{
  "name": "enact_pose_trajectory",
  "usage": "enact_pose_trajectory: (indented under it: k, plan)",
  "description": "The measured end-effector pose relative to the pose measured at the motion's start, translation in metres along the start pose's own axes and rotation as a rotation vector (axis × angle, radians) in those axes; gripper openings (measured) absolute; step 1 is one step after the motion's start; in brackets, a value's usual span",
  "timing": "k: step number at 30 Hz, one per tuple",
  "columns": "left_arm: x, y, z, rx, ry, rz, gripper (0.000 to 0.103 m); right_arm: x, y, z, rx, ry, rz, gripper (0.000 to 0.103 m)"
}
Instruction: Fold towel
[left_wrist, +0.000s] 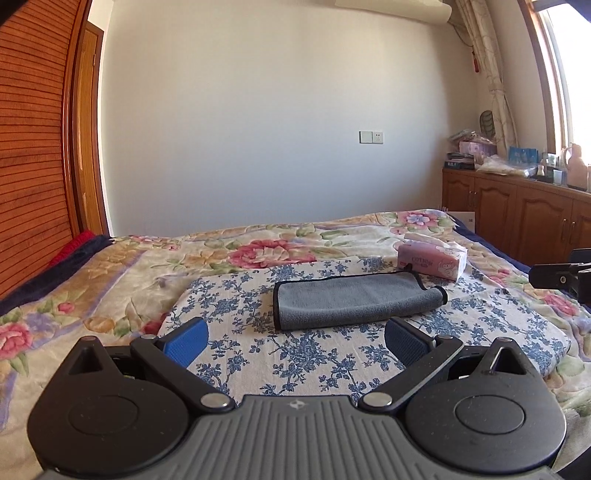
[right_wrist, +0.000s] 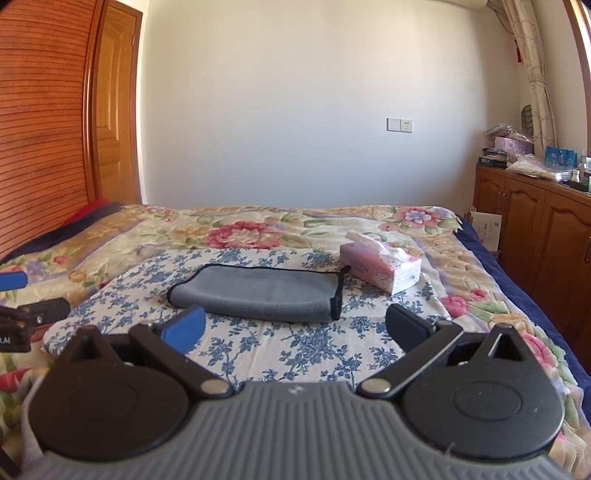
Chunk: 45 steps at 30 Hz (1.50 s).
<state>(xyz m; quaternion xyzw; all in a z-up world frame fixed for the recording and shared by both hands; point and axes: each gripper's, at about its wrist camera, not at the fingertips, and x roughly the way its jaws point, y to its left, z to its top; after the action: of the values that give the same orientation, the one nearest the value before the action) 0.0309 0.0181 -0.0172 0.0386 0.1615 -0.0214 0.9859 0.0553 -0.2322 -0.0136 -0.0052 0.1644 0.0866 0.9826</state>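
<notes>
Towel (left_wrist: 354, 301) lies folded on the blue-flower cloth (left_wrist: 295, 354), at 12 o'clock from both grippers. Left gripper (left_wrist: 295, 341) and right gripper (right_wrist: 295, 326) are spread, holding nothing. Tissue pack (right_wrist: 382, 266) at 1 o'clock; towel's underside is hidden.

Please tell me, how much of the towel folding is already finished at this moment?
Done: the grey towel lies doubled over on the blue-flowered cloth, at least one fold made. In hand: nothing; the left gripper and the right gripper are open, short of it. Left: perhaps another fold.
</notes>
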Motion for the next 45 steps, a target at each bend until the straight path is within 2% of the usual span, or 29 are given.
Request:
enact_pose_trajectory:
  k: [20, 45]
  plan:
    - [-0.0051, 0.0011, 0.0013, 0.008, -0.025, 0.020, 0.103, -0.0045, -0.0021, 0.0002, 0.013, -0.044, -0.027, 0.103]
    - [-0.0031, 0.0048, 0.0006, -0.001, -0.019, 0.023, 0.103, -0.0032, 0.0001, -0.0005, 0.002, -0.040, -0.029, 0.103]
